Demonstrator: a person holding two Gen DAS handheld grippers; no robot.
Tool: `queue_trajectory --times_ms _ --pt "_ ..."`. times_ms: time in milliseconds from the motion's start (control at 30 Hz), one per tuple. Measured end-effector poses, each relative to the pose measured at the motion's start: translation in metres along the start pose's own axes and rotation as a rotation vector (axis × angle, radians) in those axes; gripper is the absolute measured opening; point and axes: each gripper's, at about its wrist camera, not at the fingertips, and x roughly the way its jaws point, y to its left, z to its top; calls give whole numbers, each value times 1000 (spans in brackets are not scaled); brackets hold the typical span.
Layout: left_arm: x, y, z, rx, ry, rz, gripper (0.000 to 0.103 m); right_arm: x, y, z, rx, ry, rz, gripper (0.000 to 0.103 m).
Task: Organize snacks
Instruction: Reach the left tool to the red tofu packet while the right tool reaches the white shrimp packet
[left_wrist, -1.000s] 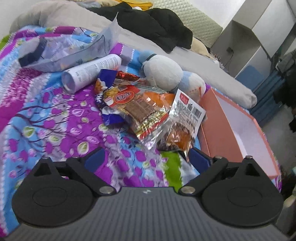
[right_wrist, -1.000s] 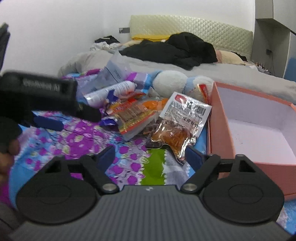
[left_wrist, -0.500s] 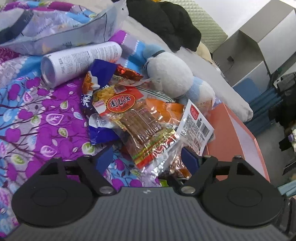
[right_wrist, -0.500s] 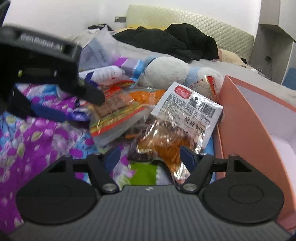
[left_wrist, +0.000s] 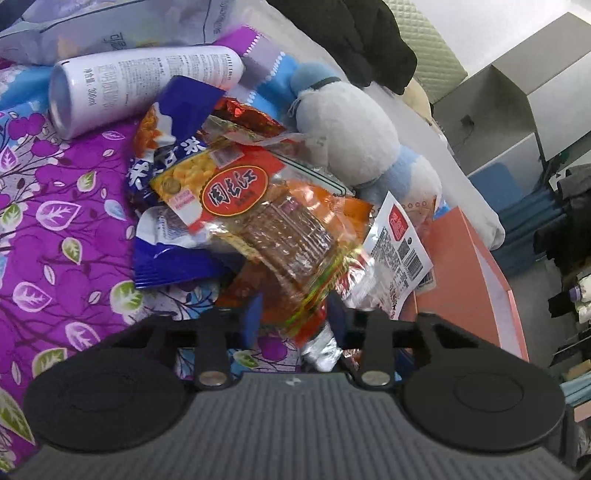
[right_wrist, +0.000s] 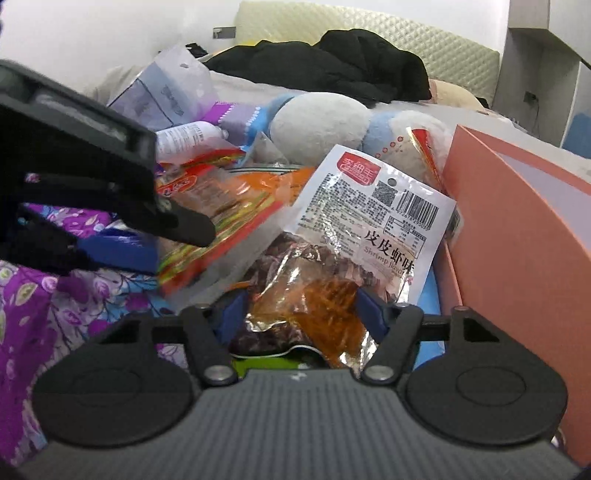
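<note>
A heap of snack packs lies on a purple flowered bedspread (left_wrist: 66, 229). My left gripper (left_wrist: 295, 317) stands open around the near end of a clear pack with a red oval label (left_wrist: 258, 218). That pack also shows in the right wrist view (right_wrist: 221, 210). My right gripper (right_wrist: 299, 314) stands open around the lower end of a shrimp-flavour pack with a white barcode label (right_wrist: 365, 218). That pack shows in the left wrist view (left_wrist: 399, 243) too. A blue snack bag (left_wrist: 170, 258) lies under the heap.
An open salmon-pink box (right_wrist: 517, 229) stands right of the heap, also in the left wrist view (left_wrist: 465, 280). A white can (left_wrist: 140, 85), a pale large bag (left_wrist: 110, 29) and a white and blue plush toy (left_wrist: 347, 122) lie behind. Black clothes (right_wrist: 332, 70) lie on the bed.
Both grippers moved forward into the heap. The left jaws narrowed around the red-label pack's end. The right jaws now straddle the shrimp pack.
</note>
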Motion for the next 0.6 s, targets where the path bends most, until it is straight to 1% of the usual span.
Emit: queue_trajectory --times_ms 33,133,200,333,600 --pt "0 0 0 1 0 -3 26 -1 0 0 -1 1 1 59" --pt "-5 -2 1 5 -20 -3 15 -5 2 -2 -11 -3 4 50" --pt "-11 -1 0 7 -28 -7 10 -9 3 -2 -15 -6 4 46" --pt "-25 -4 -3 20 -46 -11 7 -20 1 -1 -6 -6 22 42" --pt "-60 -11 -21 75 -40 5 5 -52 -1 -12 -4 14 47 40"
